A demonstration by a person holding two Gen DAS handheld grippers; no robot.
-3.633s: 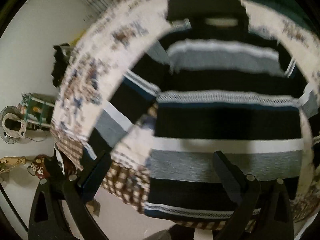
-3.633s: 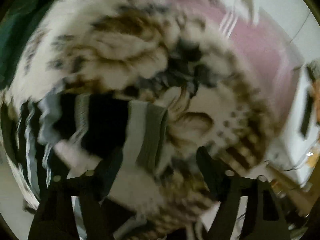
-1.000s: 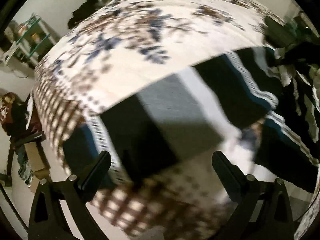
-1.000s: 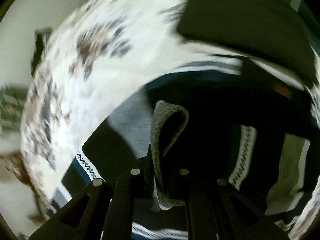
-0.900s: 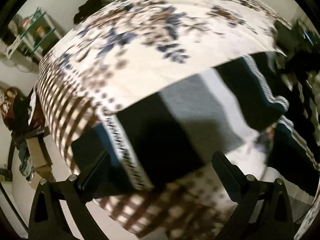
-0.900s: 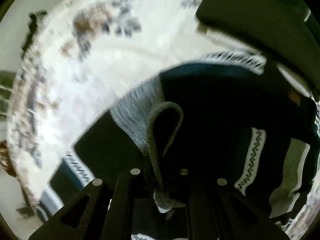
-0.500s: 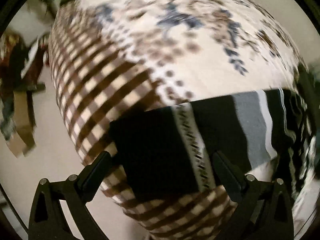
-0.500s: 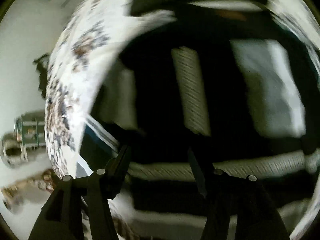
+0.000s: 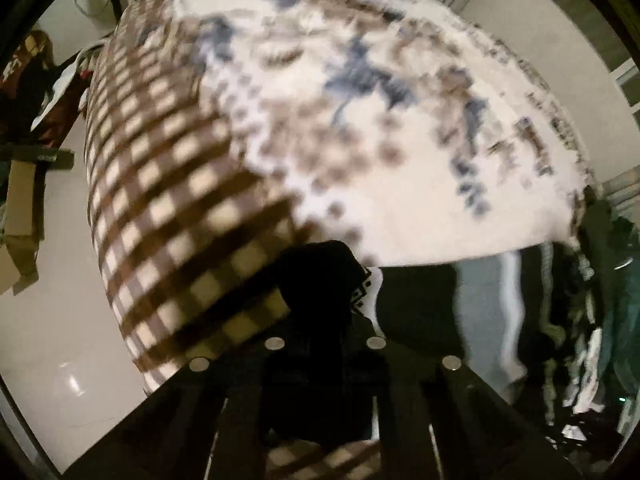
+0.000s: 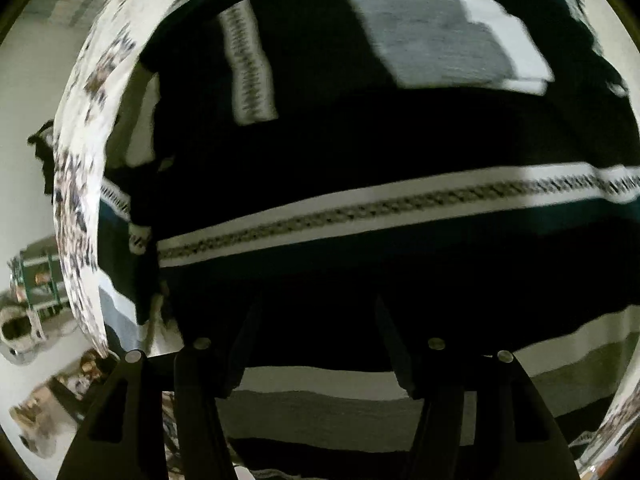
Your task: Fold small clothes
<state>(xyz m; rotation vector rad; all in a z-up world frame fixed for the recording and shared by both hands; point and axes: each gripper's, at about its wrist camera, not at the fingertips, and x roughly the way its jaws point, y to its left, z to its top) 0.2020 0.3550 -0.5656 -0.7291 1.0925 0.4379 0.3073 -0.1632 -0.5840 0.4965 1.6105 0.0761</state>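
A striped sweater, black with white, grey and patterned bands, lies on a patterned blanket. In the left wrist view my left gripper is shut on a bunched black cuff of the sweater at the blanket's checked edge; more of the sweater lies to the right. In the right wrist view my right gripper is open just above the sweater's body, with nothing between its fingers.
The blanket's white floral part runs along the sweater's left side. A pile of dark clothes lies at the right. Pale floor and cardboard clutter lie to the left. A green shelf rack stands beyond the blanket.
My left gripper has moved onto the sweater's cuff and shut on it. My right gripper, earlier shut on a fold of sweater, has let go and now hovers open over the body.
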